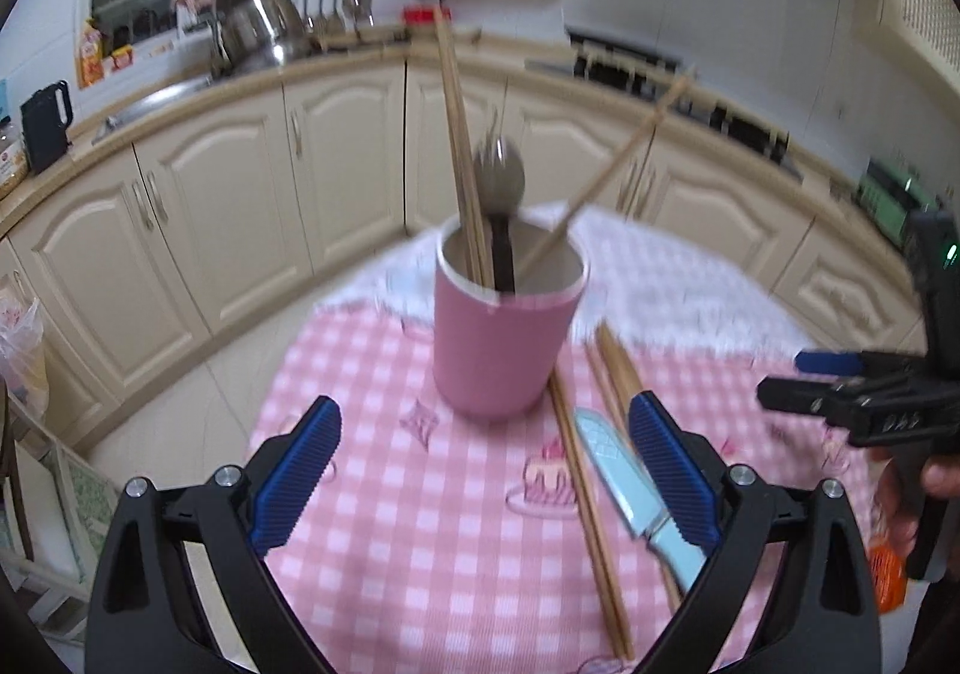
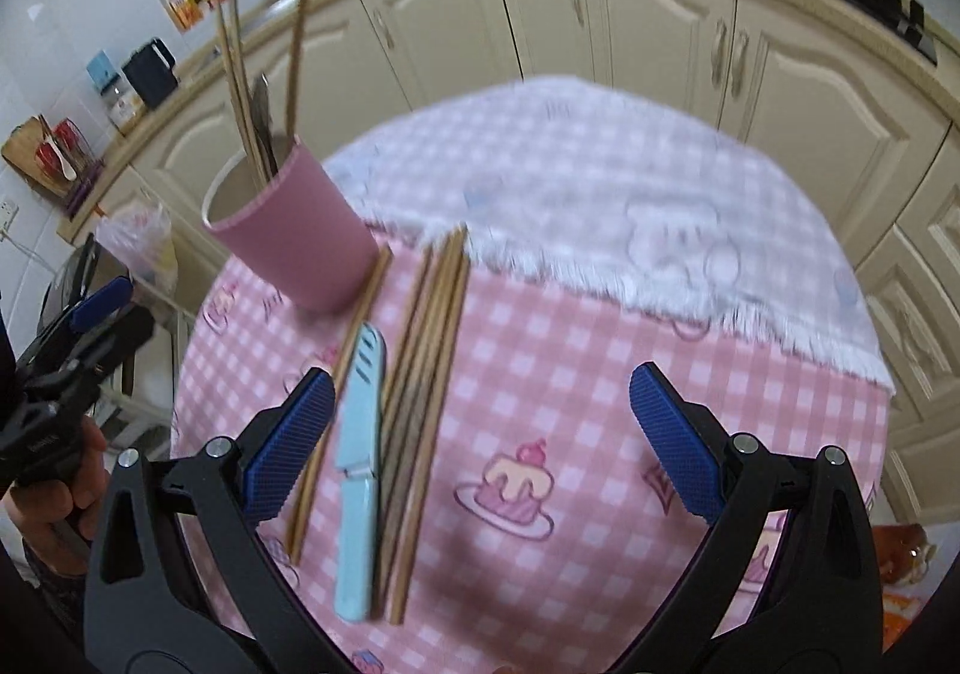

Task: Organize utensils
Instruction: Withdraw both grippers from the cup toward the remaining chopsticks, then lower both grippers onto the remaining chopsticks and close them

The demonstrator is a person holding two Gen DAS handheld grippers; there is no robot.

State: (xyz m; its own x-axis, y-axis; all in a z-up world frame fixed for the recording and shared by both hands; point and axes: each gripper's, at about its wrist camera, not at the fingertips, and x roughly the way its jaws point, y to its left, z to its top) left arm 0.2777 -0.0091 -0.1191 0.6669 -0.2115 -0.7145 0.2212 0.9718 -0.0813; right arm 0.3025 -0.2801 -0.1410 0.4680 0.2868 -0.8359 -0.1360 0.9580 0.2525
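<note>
Partway done. Pink cup [image 1: 507, 338] stands at table centre and already holds several chopsticks [image 1: 459, 158] and a spoon [image 1: 499, 176], handle down. Left on the pink checked cloth [image 2: 570, 374], at the cup's 5 o'clock: a loose bundle of chopsticks [image 2: 420, 404] and a light-blue knife [image 2: 358, 470] lying among them. Left gripper [image 1: 480, 470] spread, holding nothing. Right gripper [image 2: 480, 434] spread wide, empty, above the cloth just right of the bundle.

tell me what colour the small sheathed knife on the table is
Light blue small sheathed knife, clearest in the right wrist view.
</note>
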